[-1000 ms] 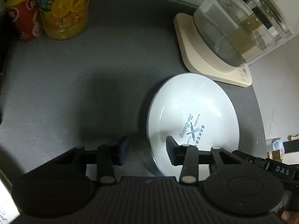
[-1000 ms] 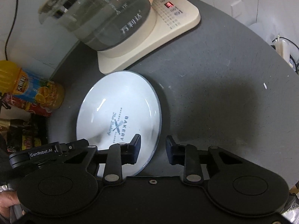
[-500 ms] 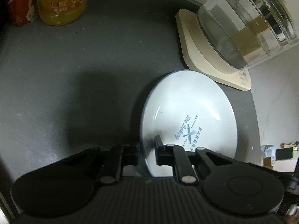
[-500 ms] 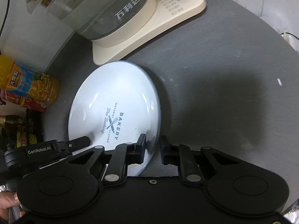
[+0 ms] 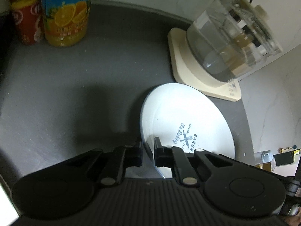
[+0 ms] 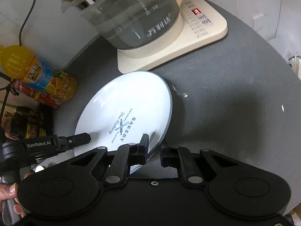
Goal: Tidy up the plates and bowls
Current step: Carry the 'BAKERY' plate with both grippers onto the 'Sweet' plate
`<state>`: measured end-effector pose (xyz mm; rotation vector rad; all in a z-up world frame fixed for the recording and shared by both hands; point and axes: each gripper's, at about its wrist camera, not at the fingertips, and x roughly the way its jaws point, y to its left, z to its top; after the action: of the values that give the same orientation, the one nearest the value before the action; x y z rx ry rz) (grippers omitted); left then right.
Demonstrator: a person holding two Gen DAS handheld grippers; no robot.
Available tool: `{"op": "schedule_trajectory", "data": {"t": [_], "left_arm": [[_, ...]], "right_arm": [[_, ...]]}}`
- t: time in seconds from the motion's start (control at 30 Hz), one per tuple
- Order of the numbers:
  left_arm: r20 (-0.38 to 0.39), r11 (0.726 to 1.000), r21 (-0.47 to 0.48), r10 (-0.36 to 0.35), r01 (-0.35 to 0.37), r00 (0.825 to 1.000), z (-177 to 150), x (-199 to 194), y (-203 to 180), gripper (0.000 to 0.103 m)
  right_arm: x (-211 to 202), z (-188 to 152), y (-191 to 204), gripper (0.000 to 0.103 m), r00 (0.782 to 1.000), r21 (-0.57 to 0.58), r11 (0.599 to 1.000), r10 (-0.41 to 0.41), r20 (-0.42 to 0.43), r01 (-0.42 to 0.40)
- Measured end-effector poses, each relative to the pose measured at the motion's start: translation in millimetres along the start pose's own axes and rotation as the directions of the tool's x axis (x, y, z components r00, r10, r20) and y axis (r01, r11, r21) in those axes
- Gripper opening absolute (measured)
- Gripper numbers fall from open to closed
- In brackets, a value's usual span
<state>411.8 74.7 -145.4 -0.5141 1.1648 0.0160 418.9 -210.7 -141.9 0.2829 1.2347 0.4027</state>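
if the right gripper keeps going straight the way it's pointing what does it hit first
The right gripper already straddles the near rim of the white plate, so that edge comes first. Beyond it lies bare dark tabletop, then probably the kettle base, though depth is unclear.

Dark grey round tabletop (image 5: 75, 86), slightly speckled, against a white wall. On it: cream kettle base (image 6: 188, 37) with red display, glass kettle (image 6: 131, 15) seated on it; orange juice bottle (image 5: 65, 13) and red can (image 5: 26, 20) side by side at the far edge; dark packets (image 6: 24, 122) near them. White plate (image 6: 128, 109) looks tilted; table contact unclear.
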Motion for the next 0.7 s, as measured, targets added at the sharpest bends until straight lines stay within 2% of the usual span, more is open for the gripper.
{"op": "schedule_trajectory", "data": {"t": [0.37, 0.7], "left_arm": [[0.074, 0.999, -0.023, -0.021, 0.023, 0.997, -10, -44, 0, 0.009], [0.149, 0.996, -0.089, 0.014, 0.0, 0.989, -33, -90, 16, 0.009]], "right_arm": [[-34, 0, 23, 0.013, 0.997, -0.092, 0.995, 0.043, 0.059, -0.037], [-46, -5, 57, 0.013, 0.993, -0.22, 0.971, 0.102, 0.054, -0.088]]}}
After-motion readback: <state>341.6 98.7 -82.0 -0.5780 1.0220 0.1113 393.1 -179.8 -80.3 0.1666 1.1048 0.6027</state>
